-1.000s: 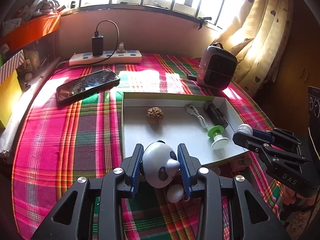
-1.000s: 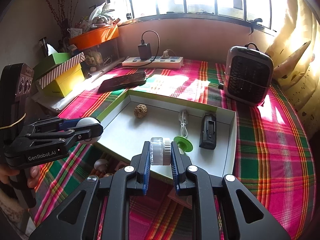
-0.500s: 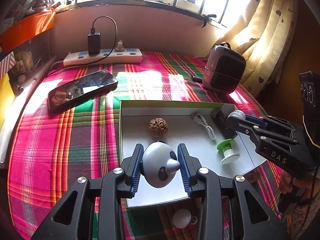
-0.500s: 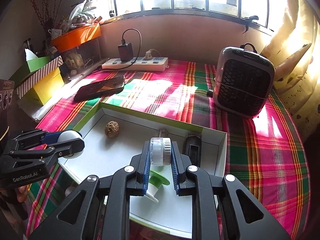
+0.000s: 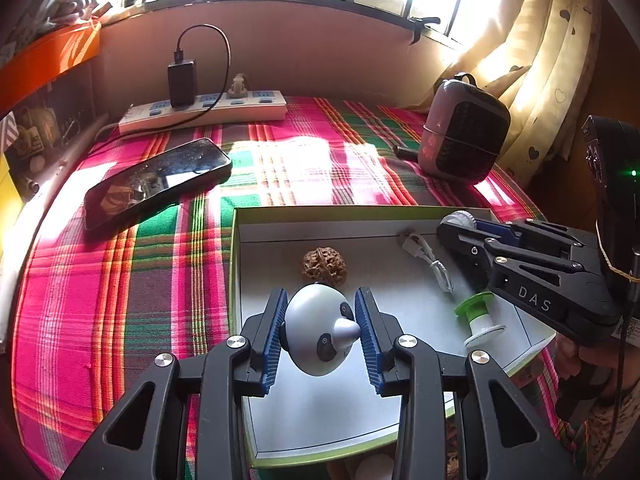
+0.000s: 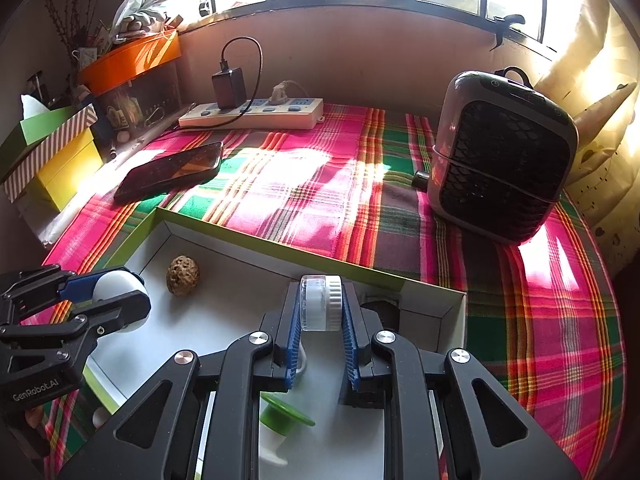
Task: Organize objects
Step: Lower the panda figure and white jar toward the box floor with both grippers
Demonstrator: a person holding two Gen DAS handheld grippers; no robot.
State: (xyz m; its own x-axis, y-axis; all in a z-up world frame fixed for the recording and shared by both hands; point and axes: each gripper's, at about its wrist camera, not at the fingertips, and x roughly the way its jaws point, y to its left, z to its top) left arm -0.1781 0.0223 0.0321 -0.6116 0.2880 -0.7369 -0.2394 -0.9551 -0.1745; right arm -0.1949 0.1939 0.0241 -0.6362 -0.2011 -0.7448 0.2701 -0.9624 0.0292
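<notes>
My left gripper (image 5: 320, 330) is shut on a white panda toy (image 5: 316, 330) and holds it over the white tray (image 5: 280, 432) with green rim. My right gripper (image 6: 320, 320) is shut on a small clear jar with a white lid (image 6: 320, 306), held over the tray's right half (image 6: 452, 320). Inside the tray lie a walnut (image 5: 325, 264), a white cable (image 5: 434, 264), a green-and-white spool (image 5: 478, 316) and a black device (image 6: 386, 312), mostly hidden by my right gripper. Each gripper shows in the other's view: right gripper (image 5: 460, 222), left gripper (image 6: 116, 300).
The tray sits on a pink-and-green plaid cloth (image 5: 120, 280). A phone (image 5: 156, 180) lies at the left, a power strip (image 5: 208, 112) with a charger at the back, a small heater (image 6: 504, 160) at the right. Boxes (image 6: 52, 152) are stacked at the far left. A small white ball (image 5: 374, 468) lies before the tray.
Both grippers have moved forward over the tray, each still holding its object. The right gripper now covers the black device, and the tray looms larger in both views.
</notes>
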